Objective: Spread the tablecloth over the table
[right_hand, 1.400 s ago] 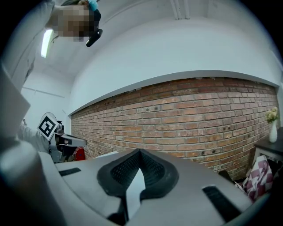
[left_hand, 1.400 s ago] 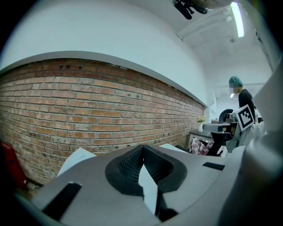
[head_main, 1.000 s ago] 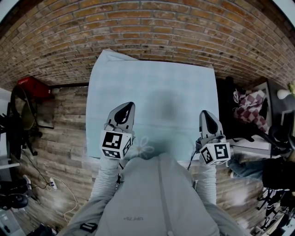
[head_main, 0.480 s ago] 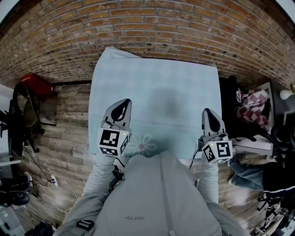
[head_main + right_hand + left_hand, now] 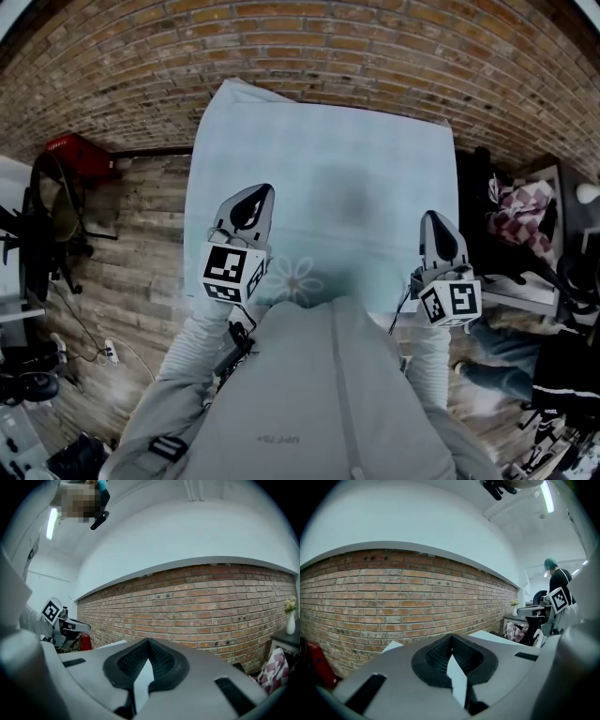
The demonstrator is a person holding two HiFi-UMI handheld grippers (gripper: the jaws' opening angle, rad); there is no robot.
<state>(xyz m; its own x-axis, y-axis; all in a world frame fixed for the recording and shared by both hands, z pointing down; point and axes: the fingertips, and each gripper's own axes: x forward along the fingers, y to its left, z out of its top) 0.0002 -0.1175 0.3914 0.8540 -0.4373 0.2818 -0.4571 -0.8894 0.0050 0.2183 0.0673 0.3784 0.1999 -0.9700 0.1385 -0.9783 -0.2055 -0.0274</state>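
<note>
Cloth (image 5: 319,159): lying across the tabletop, its far edge reaching the wall (image 5: 300,47) (one corner there is riding up).
Left claw (image 5: 255,193): clamping shut on the cloth edge farthest from the wall.
Right claw (image 5: 434,218): doing likewise.
Remaining: probably smoothing, letting go.

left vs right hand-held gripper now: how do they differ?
The left hand-held gripper sits well in from the tablecloth's left edge; the right hand-held gripper sits close to its right edge. The left one reaches slightly nearer the brick wall than the right one. Shared: both are shut on a strip of tablecloth and point toward the wall.
</note>
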